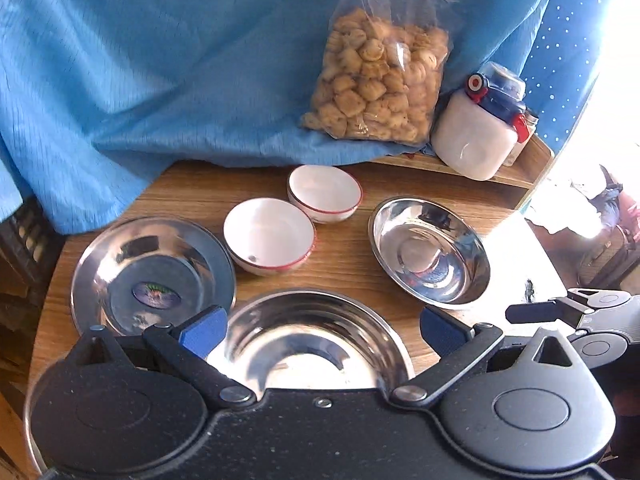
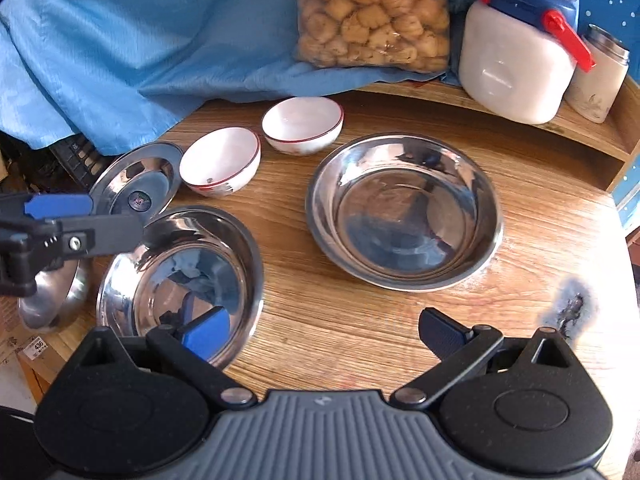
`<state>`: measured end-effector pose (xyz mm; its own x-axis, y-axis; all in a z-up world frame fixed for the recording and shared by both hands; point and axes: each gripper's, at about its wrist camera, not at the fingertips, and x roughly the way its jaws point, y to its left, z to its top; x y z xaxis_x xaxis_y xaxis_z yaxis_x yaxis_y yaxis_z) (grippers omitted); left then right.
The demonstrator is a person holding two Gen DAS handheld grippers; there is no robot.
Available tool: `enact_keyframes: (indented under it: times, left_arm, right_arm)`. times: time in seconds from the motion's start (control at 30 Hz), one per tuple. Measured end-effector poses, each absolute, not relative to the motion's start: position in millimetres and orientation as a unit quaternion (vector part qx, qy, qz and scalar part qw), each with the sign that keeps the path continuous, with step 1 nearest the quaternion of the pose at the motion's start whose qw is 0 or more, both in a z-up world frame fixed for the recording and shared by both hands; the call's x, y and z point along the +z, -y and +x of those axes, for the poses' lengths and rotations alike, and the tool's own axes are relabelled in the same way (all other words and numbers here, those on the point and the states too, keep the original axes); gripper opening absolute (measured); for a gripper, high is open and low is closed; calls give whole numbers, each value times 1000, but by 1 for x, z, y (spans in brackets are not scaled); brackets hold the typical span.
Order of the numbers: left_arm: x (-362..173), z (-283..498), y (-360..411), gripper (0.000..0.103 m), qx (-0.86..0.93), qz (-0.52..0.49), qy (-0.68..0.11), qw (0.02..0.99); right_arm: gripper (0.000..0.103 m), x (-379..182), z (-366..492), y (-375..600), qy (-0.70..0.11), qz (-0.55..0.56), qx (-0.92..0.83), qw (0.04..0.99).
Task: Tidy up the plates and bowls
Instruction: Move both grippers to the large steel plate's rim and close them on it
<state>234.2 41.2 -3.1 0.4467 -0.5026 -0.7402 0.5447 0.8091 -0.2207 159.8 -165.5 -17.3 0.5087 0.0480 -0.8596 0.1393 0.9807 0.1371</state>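
The left gripper (image 1: 320, 326) is spread wide above a steel bowl (image 1: 308, 340) at the near edge of the table; nothing is held. The right gripper (image 2: 322, 332) is likewise wide and empty, over bare wood between that steel bowl (image 2: 180, 276) and a large steel dish (image 2: 404, 212).

Containers:
- Steel bowl: empty.
- Large steel dish: empty, to the right of the bowl, apart from it.
- Flat steel plate (image 1: 152, 276): far left, a round sticker at its centre.
- Two white bowls with red rims (image 1: 269, 236) (image 1: 324, 194): just beside each other behind the steel pieces, both empty.

Behind them a clear bag of fried snacks (image 1: 380, 88) leans on blue cloth (image 1: 120, 80). A white jug with a blue lid and red latch (image 2: 516, 68) stands on a raised ledge beside a cream canister (image 2: 598, 76).

The wooden table (image 2: 360, 312) carries a dark burn mark (image 2: 572, 308) at the right.
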Motion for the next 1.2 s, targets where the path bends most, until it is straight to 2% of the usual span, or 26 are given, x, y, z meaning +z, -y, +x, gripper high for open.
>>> enact_keyframes:
  times: [0.5,0.97,1.2]
  left_arm:
    - [4,178,-53,102,-96,-44,-445,889]
    - [-36,148,-61,102,105,-126,-476,864]
    - [-44,150,-58,102,141,-151,-479,853]
  right_arm:
    - [103,-19,195,166,-447,17,137,884]
    - [103,-33,223,144,-421,-91,232,872]
    - [103,-47,228,136,-416,-120,242,868]
